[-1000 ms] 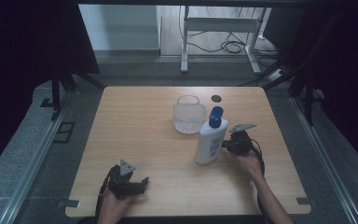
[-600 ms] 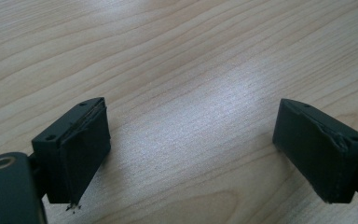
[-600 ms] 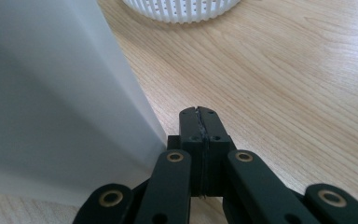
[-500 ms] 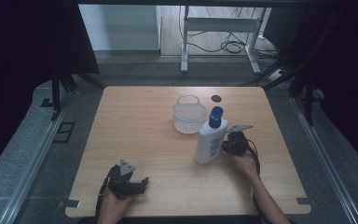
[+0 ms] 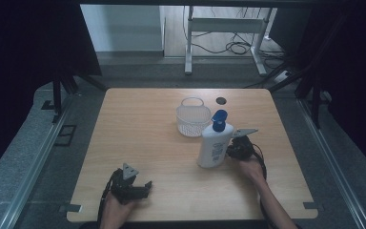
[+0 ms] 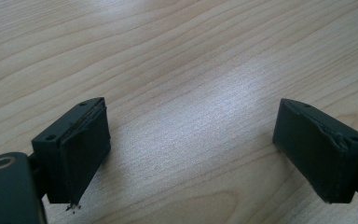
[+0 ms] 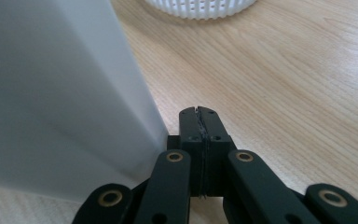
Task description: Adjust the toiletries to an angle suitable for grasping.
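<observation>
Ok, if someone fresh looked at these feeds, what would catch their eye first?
Probably the white bottle with the blue pump cap, standing upright right of the table's centre, with the shut right gripper close beside it. Just behind it sits a white perforated basket, while the left gripper rests open near the front edge.

A pale wood grain, light tan with darker streaks, is shown across the table (image 5: 138, 143). Standing on it, a white bottle (image 5: 213, 148) with blue printing on its label is topped by a blue cap, and just behind the bottle a white basket (image 5: 192, 120) patterned with small holes is seen. Both the left gripper (image 6: 193, 156) and the right gripper (image 7: 200, 116) are coloured black, with brass-toned rivets on the right one.
</observation>
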Motion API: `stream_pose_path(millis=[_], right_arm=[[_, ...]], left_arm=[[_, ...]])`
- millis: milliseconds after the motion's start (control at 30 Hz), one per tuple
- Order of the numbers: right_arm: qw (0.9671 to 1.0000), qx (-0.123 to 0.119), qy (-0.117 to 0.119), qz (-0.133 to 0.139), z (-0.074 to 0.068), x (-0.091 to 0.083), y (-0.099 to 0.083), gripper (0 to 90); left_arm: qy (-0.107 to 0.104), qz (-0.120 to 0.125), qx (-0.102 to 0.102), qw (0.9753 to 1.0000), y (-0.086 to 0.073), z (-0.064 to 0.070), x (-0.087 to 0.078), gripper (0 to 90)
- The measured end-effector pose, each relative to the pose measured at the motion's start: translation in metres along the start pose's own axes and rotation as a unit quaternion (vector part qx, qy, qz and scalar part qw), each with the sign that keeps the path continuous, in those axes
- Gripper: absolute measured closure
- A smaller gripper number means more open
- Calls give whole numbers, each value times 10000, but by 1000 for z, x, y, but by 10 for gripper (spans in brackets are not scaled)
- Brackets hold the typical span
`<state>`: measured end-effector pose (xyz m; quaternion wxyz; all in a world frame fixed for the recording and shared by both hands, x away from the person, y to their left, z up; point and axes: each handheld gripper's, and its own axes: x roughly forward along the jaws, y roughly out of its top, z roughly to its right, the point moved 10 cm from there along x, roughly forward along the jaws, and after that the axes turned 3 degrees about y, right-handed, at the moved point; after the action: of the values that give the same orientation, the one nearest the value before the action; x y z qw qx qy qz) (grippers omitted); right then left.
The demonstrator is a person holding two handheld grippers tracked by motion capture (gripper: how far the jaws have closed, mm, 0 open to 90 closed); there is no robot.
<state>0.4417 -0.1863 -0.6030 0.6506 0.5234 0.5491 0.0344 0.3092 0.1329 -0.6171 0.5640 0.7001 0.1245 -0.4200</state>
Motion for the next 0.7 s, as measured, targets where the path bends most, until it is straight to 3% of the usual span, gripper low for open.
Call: stream_pose_path(millis=[700], right_arm=[[9999, -121, 34, -73, -15, -12, -10, 883]], left_arm=[[9, 7, -11, 10000, 0, 0, 0, 106]])
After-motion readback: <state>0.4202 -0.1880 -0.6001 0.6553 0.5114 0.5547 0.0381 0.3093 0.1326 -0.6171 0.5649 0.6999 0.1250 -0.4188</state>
